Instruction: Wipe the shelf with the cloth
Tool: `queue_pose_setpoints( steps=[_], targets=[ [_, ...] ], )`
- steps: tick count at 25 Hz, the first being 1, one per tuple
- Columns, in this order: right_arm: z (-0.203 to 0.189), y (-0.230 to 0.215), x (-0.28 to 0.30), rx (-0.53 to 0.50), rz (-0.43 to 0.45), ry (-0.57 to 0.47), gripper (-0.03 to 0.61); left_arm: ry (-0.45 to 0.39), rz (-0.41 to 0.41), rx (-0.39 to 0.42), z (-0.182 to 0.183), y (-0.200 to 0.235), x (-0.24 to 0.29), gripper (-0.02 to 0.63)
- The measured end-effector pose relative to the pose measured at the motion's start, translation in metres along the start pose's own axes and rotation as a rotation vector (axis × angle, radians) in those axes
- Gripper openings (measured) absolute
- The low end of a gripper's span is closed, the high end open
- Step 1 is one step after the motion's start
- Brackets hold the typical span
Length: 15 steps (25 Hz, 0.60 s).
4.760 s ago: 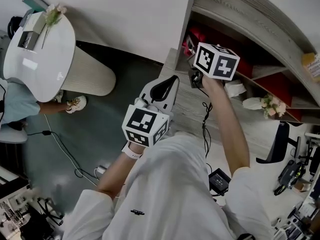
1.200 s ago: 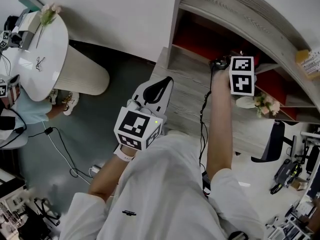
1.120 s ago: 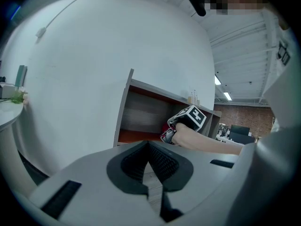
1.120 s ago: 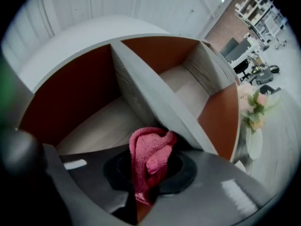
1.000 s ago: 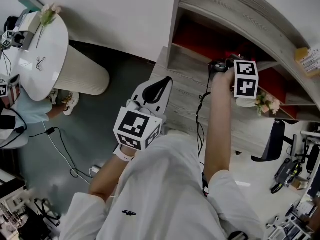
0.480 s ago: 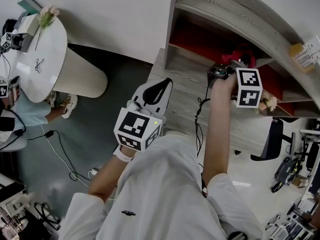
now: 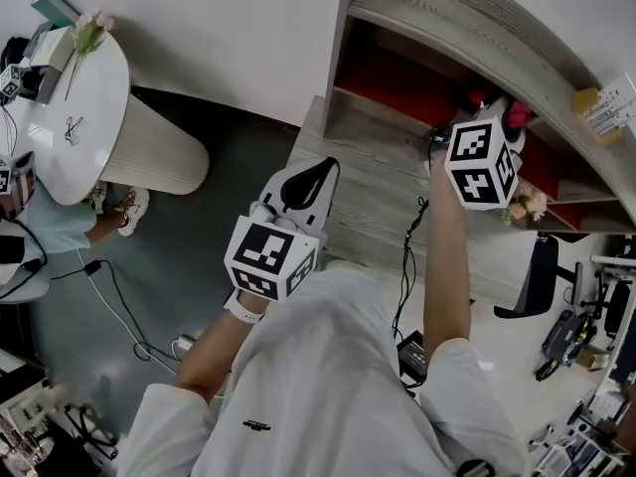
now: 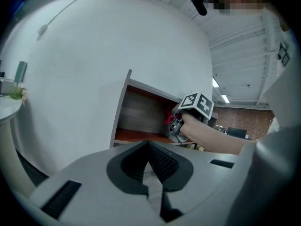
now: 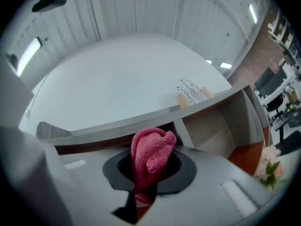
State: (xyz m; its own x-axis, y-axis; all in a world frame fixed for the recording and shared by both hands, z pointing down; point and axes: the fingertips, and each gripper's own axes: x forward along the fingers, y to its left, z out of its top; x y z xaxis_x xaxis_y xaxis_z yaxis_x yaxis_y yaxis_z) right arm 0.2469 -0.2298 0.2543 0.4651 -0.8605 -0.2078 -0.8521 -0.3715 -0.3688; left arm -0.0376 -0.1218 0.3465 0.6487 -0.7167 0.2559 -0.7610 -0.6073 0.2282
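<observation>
A pink cloth stands bunched up between the jaws of my right gripper, which is shut on it. In the head view this gripper is raised at the right part of the grey wooden shelf, in front of its red back panel, with the cloth showing past the marker cube. My left gripper is held low over the shelf's front edge, shut with nothing in it. In the left gripper view its jaws meet, and the right gripper shows ahead at the shelf opening.
A labelled box lies on the shelf's top board. Small flowers in a white vase stand right of my right gripper. A round white table, a seated person and floor cables are at left.
My right gripper has travelled rightward along the shelf with the cloth and now tilts up, off the board. The left gripper has stayed in place.
</observation>
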Motion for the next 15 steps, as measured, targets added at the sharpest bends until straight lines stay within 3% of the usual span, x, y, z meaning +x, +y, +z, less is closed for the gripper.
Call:
queue_pose_setpoints(
  steps=[7,15],
  targets=[
    [-0.02,0.042,0.017,-0.259,0.142,0.01,0.049,0.005,-0.004,-0.008,-0.005,0.001,0.0,0.0],
    [-0.053,0.126,0.021,-0.321,0.342,0.047,0.049,-0.002,0.042,-0.013,-0.003,0.019,-0.01,0.0]
  ],
)
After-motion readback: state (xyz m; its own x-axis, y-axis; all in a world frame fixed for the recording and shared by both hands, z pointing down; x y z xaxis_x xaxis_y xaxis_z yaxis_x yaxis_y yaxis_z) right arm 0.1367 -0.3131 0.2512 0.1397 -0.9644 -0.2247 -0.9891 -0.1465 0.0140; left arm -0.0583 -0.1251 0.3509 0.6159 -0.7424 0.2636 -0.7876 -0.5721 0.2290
